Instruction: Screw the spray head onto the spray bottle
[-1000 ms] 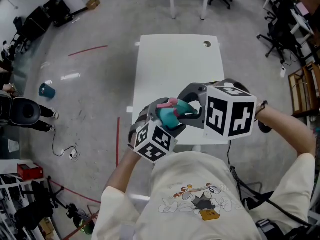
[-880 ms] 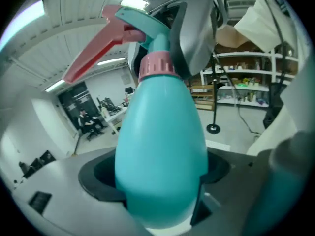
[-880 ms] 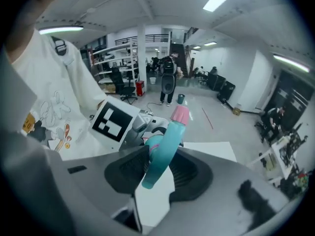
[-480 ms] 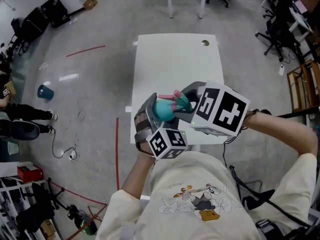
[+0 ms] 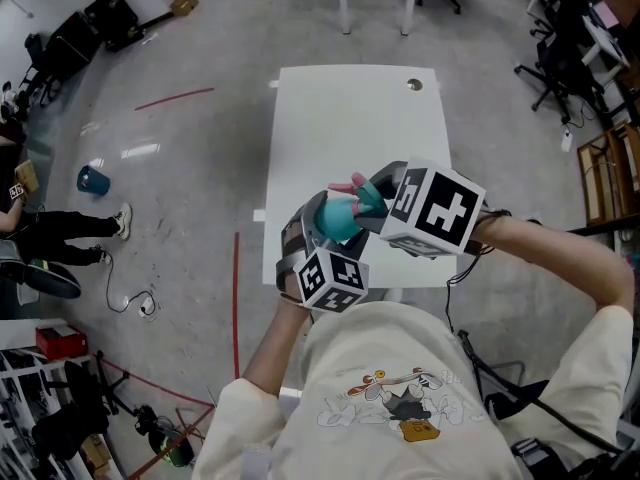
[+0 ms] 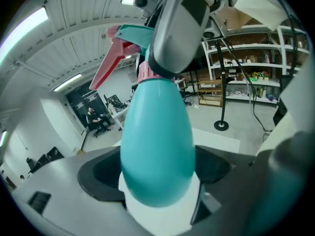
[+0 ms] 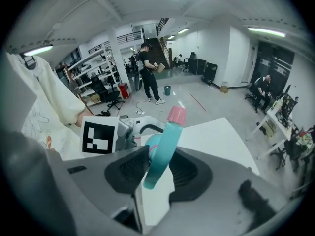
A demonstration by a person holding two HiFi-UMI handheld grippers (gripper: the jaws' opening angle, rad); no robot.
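Lower and closer to the chest than a second ago, both pairs of tongs, the right one also rolled so that its marker cube shows a different face.

Left tongs [image 5: 318, 230]: spread wide, pads pressing the round belly of the teal spray bottle [image 6: 157, 146]. Holds it in the air over the near edge of the white worktop [image 5: 350, 108], touching nothing below.

Right tongs [image 5: 378, 200]: roughly half closed, gripping the spray head [image 6: 135, 36], whose teal barrel with its pink tip stands between the jaws in the right gripper view. Pink trigger [image 6: 110, 58] juts off to the left in the left gripper view.

Pivotal relation: bottle's long axis runs from the left tongs up and away, toward the far right in the head view, straight into the right tongs. Spray head sits on that same line, directly above the neck, with a pink collar [image 6: 146, 73] right at the bottle's top. Cannot tell how far the thread has engaged.

Judged from this: screwing calls for a turn of the right tongs about that shared axis, with the left tongs keeping the body from spinning. Tilt off the axis risks a crossed thread.
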